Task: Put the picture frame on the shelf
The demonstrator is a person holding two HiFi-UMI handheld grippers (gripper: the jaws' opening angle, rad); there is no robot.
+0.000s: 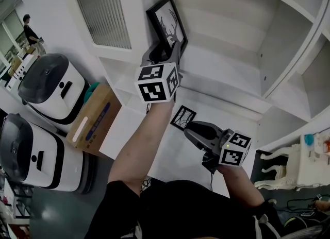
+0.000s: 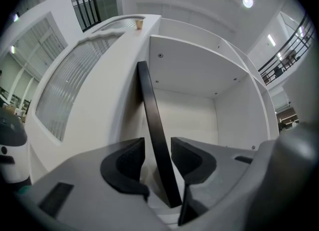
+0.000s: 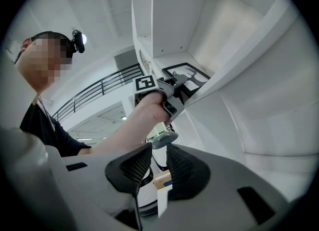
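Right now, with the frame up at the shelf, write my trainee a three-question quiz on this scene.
1. True or false: the right tongs hold something.
2. What stands between the left tongs? A nothing; B the black picture frame; C a book.
3. How many frames show on the shelving in the head view?
Key: 1 false, they are empty. 2 B. 3 two: the large one and a small frame by the right tongs.

We count two picture frames: large picture frame (image 1: 167, 24), small picture frame (image 1: 183, 117) at its six o'clock. Two grippers: left gripper (image 1: 165, 48), right gripper (image 1: 187, 129). Two white machines, nine o'clock: upper machine (image 1: 49, 91), lower machine (image 1: 31, 153). One cardboard box (image 1: 95, 117).
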